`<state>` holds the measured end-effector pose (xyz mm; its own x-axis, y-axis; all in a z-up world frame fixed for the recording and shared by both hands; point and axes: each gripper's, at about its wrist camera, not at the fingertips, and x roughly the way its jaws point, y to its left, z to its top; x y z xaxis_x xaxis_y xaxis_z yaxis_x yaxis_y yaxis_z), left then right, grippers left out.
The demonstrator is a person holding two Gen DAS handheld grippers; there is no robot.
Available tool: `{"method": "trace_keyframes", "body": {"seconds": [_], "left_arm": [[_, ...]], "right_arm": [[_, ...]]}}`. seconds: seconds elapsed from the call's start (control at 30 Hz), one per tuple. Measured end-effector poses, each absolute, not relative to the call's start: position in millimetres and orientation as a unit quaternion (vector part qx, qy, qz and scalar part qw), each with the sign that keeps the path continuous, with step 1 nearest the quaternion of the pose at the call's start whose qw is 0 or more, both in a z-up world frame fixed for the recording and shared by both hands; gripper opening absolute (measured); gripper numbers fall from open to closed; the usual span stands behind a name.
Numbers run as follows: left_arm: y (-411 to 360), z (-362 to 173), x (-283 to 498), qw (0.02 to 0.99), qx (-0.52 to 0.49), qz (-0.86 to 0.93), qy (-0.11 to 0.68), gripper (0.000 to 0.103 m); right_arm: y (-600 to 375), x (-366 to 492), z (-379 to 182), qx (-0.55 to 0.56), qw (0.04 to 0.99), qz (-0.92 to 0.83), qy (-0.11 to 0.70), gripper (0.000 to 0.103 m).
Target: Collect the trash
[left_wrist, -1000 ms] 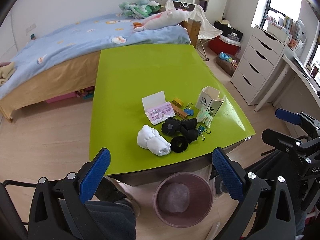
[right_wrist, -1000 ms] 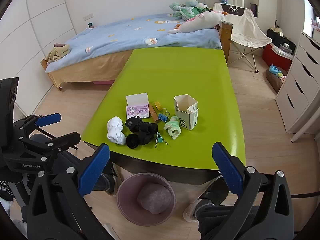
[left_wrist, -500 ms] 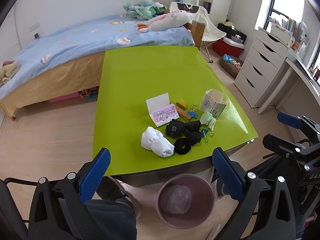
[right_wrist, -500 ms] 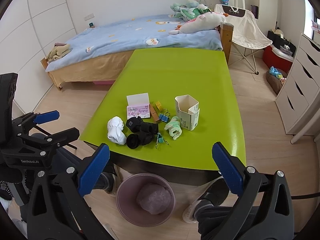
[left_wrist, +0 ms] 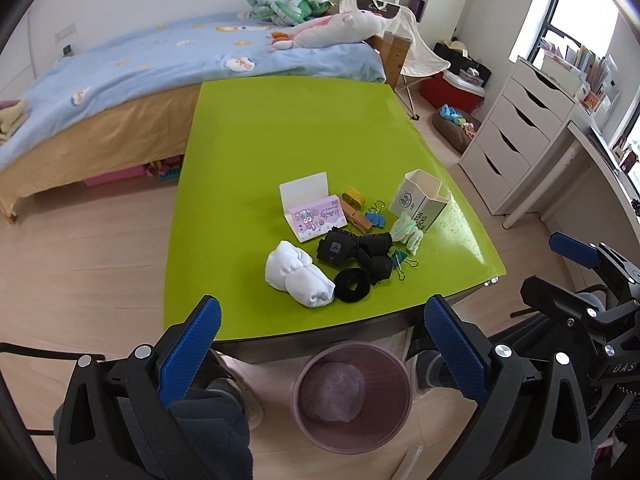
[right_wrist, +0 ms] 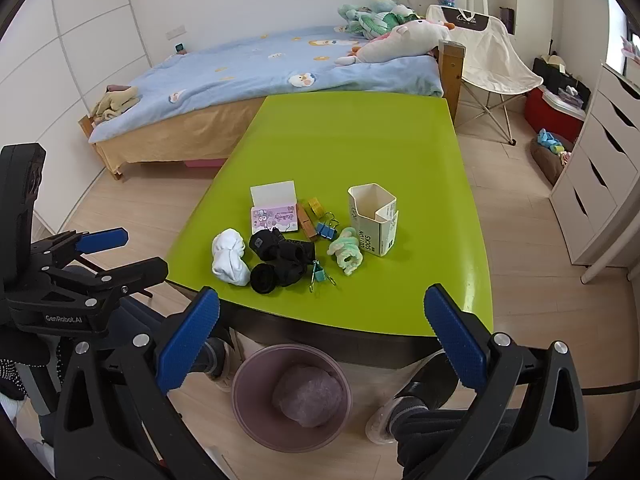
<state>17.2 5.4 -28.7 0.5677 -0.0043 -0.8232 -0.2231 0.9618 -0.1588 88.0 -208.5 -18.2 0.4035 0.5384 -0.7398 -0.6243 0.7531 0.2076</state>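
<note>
— Grippers first: how do they stand?

— Left gripper (left_wrist: 320, 344) and right gripper (right_wrist: 322, 332) both gape wide, holding nothing, near the green table's (right_wrist: 360, 140) front edge.

— Count the clutter, left to right.

— One white sock bundle (right_wrist: 229, 257), one pink card pack (right_wrist: 275, 217), black socks (right_wrist: 280, 258), two binder clips (right_wrist: 326, 231), one mint sock (right_wrist: 346, 251), one sock box (right_wrist: 374, 218), all toward the front edge.

— And the bin?

— One trash bin (right_wrist: 292, 396) on the floor below that edge, one crumpled wad inside.

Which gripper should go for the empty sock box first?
Right, probably. The sock box sits on the right side of the pile, nearer the right gripper. Both grippers are open, empty and off the table.
</note>
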Motion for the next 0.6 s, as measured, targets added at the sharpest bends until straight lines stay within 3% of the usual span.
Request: {"method": "trace_keyframes", "body": {"seconds": [0.6], "left_arm": [[45.5,-88.7,83.9,0.812,-0.187,0.108,0.542,0.098]], "right_arm": [[-203.6,88.2,-27.8,-0.055,0.828,0.349,0.435,0.1]]}}
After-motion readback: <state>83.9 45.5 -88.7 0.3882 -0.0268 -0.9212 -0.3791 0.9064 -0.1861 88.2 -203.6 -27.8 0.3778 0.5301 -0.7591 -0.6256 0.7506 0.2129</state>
